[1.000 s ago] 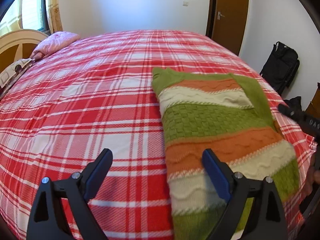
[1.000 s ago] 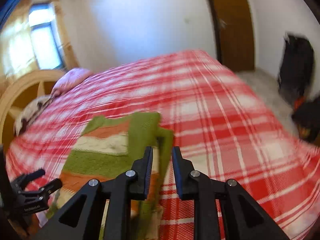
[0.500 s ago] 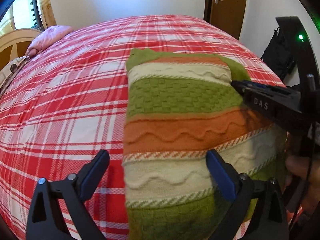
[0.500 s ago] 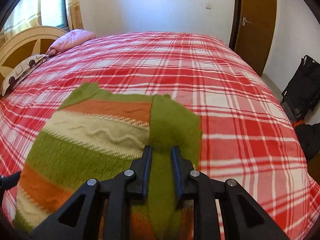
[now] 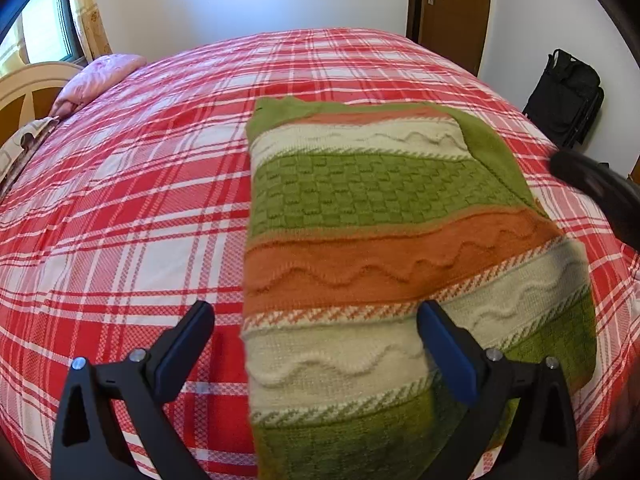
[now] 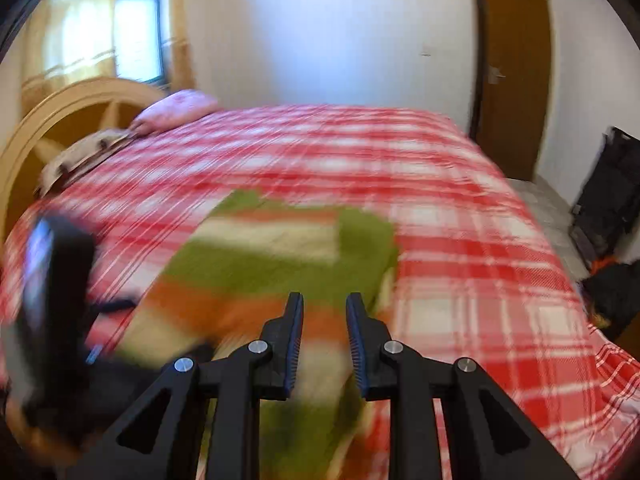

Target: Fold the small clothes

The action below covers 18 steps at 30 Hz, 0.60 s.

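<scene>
A green, orange and cream striped knit sweater [image 5: 392,248] lies centre-right on the red plaid bedspread [image 5: 132,208] — left gripper [image 5: 316,344] spread wide, empty; right gripper [image 6: 323,340] narrowly parted, gripping nothing.

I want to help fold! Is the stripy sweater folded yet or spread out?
Partly folded: the sweater lies flat on the bed, with one green sleeve turned over it.

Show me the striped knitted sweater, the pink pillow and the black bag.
Striped knitted sweater [image 5: 360,184]: left wrist view, green checkered band.
Pink pillow [image 5: 100,76]: left wrist view, middle.
Black bag [image 5: 568,96]: left wrist view, front.
</scene>
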Each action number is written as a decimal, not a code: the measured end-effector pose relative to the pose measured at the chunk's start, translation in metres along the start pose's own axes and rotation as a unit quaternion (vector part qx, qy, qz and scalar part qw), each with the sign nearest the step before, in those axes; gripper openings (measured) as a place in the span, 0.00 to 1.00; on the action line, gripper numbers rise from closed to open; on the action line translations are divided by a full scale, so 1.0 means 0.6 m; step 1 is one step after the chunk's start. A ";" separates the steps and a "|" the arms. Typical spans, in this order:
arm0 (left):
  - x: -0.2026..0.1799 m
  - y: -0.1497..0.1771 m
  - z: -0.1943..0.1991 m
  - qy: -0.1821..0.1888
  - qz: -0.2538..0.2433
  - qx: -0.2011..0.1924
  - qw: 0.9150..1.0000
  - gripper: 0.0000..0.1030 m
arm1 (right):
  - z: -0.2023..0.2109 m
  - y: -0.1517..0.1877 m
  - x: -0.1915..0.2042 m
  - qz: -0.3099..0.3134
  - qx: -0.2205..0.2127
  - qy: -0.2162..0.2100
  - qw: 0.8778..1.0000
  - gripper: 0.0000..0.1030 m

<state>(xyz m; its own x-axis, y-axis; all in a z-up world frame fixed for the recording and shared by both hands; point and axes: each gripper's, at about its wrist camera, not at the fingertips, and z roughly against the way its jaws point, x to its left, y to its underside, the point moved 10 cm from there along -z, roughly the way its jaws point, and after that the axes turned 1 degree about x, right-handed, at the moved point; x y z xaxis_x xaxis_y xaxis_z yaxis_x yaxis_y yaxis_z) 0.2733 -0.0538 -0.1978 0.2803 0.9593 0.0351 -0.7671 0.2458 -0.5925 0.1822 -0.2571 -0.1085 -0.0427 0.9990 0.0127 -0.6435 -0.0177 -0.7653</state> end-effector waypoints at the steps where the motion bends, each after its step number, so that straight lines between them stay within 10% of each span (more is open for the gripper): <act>1: -0.002 0.000 0.001 -0.003 -0.004 -0.002 1.000 1.00 | 0.002 0.019 0.009 0.001 0.012 -0.010 1.000 0.22; 5: -0.004 0.001 0.004 -0.013 -0.010 -0.004 1.000 1.00 | -0.028 0.097 0.001 -0.018 0.066 -0.006 0.998 0.22; 18: -0.005 0.040 0.018 0.012 -0.018 0.025 0.999 1.00 | 0.020 0.133 0.007 -0.067 0.032 0.008 0.997 0.23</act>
<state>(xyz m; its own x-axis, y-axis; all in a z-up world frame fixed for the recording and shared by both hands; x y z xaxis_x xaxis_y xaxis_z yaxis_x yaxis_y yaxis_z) 0.2477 -0.0489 -0.2035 0.3219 0.9461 0.0355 -0.7842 0.2875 -0.5499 0.1215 -0.2548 -0.1618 0.0578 0.9932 0.1014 -0.6896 0.1132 -0.7153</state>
